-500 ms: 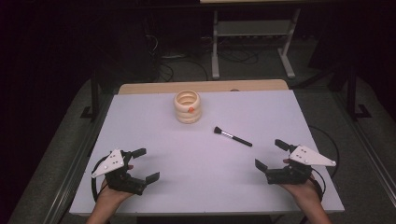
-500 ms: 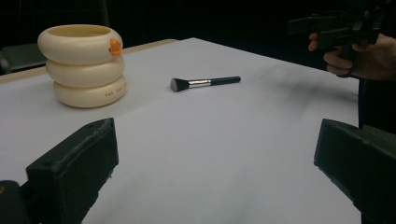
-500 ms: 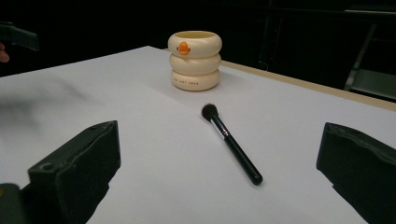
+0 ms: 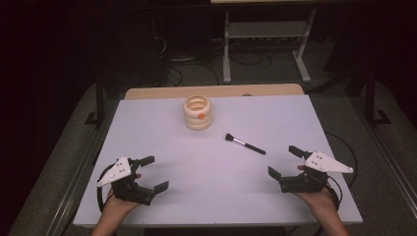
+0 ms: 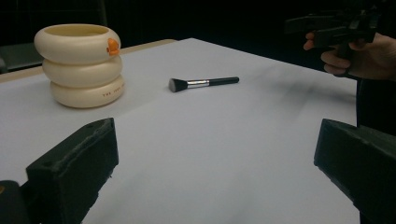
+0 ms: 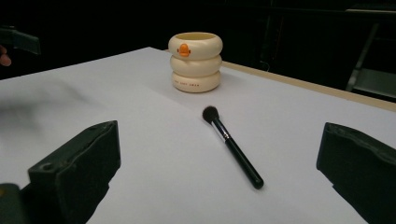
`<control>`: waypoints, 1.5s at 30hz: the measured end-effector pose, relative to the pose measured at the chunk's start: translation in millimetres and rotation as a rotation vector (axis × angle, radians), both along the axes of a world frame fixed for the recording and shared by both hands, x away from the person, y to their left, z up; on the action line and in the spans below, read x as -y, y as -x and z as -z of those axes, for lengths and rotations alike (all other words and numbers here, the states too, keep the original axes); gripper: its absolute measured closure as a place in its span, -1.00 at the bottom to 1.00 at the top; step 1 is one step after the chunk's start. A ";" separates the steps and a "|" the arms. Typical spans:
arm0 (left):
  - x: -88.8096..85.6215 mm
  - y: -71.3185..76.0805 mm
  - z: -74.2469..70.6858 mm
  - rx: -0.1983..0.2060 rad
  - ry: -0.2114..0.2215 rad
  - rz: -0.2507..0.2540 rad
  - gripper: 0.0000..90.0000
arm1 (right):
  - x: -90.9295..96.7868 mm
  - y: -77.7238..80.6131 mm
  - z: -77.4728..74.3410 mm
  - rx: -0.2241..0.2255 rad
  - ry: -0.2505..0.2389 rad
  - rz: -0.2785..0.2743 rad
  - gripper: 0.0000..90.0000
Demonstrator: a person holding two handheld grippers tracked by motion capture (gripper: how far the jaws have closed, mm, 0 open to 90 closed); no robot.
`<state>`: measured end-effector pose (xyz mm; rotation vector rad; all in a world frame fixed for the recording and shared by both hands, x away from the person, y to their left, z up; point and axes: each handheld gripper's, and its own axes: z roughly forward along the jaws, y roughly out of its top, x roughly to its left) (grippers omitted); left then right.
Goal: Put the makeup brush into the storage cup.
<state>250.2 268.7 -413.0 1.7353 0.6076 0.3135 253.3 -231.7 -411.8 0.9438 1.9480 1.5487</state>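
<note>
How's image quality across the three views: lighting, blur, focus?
High view: table evenly lit, surroundings nearly black; makeup brush and cream holder sharp. Left gripper view: brush crisp, near jaws soft, a smeared grey shadow under the right hand-held gripper. Right gripper view: brush and holder sharp, near jaws blurred, a hazy shadow at left, dark background.

From where I sit this reads as a lab or recording studio, not a home. The counter (image 4: 147,147) is a plain white sheet over a wooden board, and everything around it is blacked out with dark surroundings. Beyond the counter's far edge I see a grey metal stand (image 4: 265,44) on the carpeted floor, with loose cables (image 4: 192,73) trailing just left of that stand.
</note>
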 end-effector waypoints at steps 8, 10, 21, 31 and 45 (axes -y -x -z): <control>-1.1 0.5 -1.3 0.003 0.010 -0.010 -1.00 | -6.6 -11.4 -2.5 -0.003 0.004 -0.012 -1.00; -2.2 2.0 -0.6 0.001 -0.004 -0.006 -1.00 | -7.9 -13.4 -2.9 -0.008 0.010 -0.015 -1.00; -2.4 0.7 -0.5 0.003 0.011 -0.006 -1.00 | -10.0 -30.2 -6.9 -0.001 0.000 -0.009 -1.00; -2.1 1.9 -0.1 -0.002 0.005 0.002 -1.00 | -12.8 -39.7 -9.6 0.007 -0.001 -0.009 -1.00; -0.3 0.3 0.6 -0.001 0.006 0.010 -1.00 | -18.4 -52.5 -13.5 0.005 0.010 -0.015 -1.00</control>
